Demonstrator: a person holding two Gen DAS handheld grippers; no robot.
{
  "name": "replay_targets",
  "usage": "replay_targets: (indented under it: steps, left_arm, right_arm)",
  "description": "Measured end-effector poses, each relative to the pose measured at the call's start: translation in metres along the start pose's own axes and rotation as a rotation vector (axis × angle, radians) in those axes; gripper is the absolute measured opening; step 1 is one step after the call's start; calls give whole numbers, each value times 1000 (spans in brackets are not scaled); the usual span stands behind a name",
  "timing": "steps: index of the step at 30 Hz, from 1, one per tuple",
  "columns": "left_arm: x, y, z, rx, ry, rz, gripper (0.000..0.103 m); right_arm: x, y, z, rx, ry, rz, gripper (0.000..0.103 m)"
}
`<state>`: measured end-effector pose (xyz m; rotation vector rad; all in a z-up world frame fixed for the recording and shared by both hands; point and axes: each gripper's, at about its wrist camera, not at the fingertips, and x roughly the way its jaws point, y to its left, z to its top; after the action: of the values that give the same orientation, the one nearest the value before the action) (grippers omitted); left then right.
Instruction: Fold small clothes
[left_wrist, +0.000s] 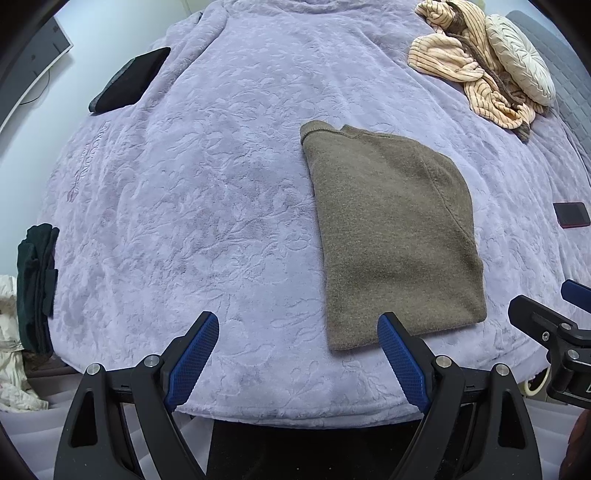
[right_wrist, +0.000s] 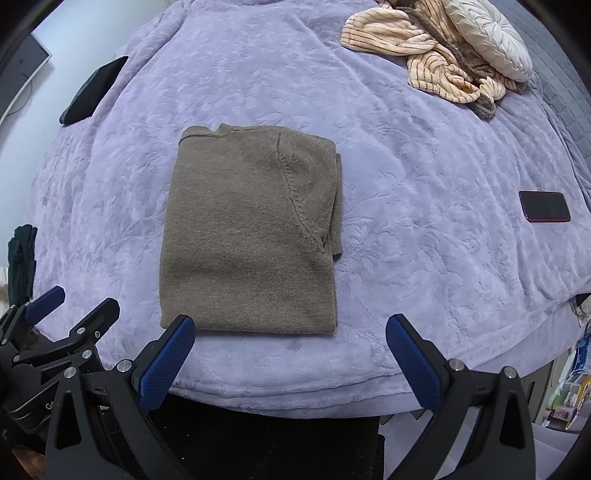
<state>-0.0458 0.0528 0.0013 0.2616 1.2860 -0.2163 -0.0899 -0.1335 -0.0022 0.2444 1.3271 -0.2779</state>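
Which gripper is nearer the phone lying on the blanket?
Right. The right gripper sits at the bed's edge, the phone off to its right; the left gripper is farther left, beyond the sweater.

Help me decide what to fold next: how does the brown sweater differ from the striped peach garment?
The brown sweater lies flat in a neat rectangle; the striped peach garment lies crumpled in a heap. The sweater is plain brown; the peach one has thin dark stripes. The sweater sits near the bed's front edge; the striped one lies far back against a round cushion. Both rest on the lavender blanket, untouched by either claw.
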Motion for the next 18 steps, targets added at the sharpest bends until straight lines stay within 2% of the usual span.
replay_targets:
  steps: [18]
  left_arm:
    - [-2,-5,-2,8,-1,4,89]
  right_arm:
    - [0,1,-2,2,0,4,103]
